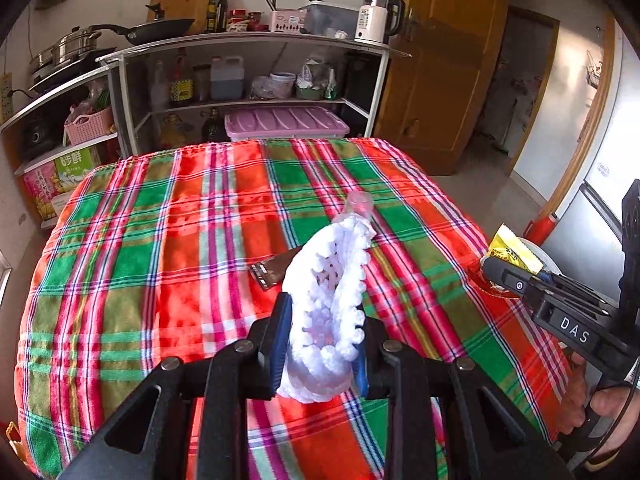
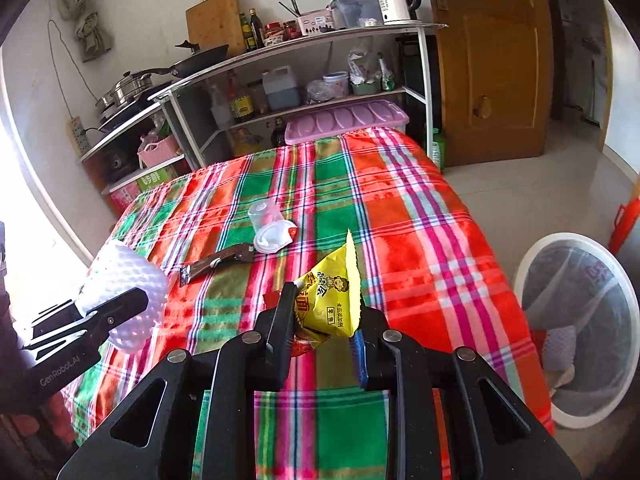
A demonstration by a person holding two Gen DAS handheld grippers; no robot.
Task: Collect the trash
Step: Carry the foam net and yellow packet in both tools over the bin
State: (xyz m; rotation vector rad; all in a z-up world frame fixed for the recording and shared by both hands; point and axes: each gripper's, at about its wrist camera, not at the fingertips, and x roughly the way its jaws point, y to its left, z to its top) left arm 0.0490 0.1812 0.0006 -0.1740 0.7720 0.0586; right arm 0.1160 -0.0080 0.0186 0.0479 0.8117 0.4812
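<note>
Both claws grip trash above the plaid tabletop.
Left claw pinches a white foam net sleeve pointing up-frame; right claw clamps an upright yellow snack wrapper; a brown wrapper and a clear plastic cup lie beyond.

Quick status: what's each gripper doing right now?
Left gripper: shut on the white foam net.
Right gripper: shut on the yellow wrapper.

Bright daylight (blown-out glare left), fisheye-warped, dark corners.
</note>
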